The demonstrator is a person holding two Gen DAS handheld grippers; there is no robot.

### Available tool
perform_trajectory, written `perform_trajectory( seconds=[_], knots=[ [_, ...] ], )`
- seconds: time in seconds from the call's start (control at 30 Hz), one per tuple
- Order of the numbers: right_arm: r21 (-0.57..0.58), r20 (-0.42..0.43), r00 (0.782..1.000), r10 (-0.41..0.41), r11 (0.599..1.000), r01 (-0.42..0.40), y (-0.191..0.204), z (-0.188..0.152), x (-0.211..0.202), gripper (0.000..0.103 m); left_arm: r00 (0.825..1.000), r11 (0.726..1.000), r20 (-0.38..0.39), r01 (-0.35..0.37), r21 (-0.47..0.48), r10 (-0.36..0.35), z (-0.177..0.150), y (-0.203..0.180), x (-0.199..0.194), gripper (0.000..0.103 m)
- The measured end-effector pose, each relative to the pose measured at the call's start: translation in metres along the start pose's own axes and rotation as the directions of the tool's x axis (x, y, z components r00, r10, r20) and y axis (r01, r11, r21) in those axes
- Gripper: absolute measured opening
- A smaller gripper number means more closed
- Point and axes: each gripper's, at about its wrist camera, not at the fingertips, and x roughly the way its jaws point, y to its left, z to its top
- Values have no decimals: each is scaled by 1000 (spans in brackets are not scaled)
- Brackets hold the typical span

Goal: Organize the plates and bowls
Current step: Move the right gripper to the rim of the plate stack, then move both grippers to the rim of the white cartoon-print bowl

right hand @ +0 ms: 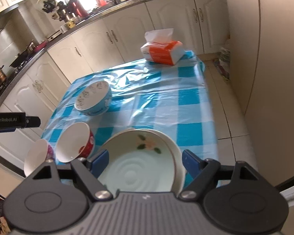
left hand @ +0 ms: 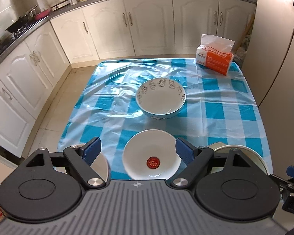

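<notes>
1. Left tongs (left hand: 138, 150) are spread wide and empty. In the left wrist view they frame a small white plate with a red seal mark (left hand: 151, 154) at lower centre; the pads do not touch it.
2. Right tongs (right hand: 145, 161) are spread too, hanging over a stack of pale plates, the top one with a painted flower (right hand: 142, 162), at lower centre of the right wrist view. The pads look clear of the rims; nothing is pinched.
3. A patterned blue-sided bowl (left hand: 160, 98) sits mid-frame on the bench, well apart from the plates. A red bowl (right hand: 75, 142) and a smaller pink-patterned bowl (right hand: 39, 157) stand at lower left of the right view, just beside each other; whether they touch I cannot tell.
4. Handling, my judgement: glazed ceramic, stiff, slick, brittle. Plates are shallow, so I would take each by the rim, pads above and below the lip. The stack is likely heavy; lift one at a time. Bowls: pinch the wall at the rim.
5. Surface: glossy blue-and-white check cloth (left hand: 225, 117), wrinkled plastic; dishes may slide or drag it. A tissue pack (left hand: 214, 58) sits at the upper right corner.
6. Room: kitchen, cream cabinets (left hand: 147, 23) across the top, pots on a stove at upper left, tiled floor.
</notes>
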Motion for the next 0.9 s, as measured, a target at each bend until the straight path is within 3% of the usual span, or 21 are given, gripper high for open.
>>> perform_trajectory(
  seconds=[0.47,0.9],
  knots=[
    [13,-41,999,17,1000,-16,14,23,33,83,999,1000,-46,4,11,-4,18,9,37,103],
    [59,-51,994,91,994,-88,56,71,102,85,998,999,-47,-31,21,32,44,41,93,103]
  ],
)
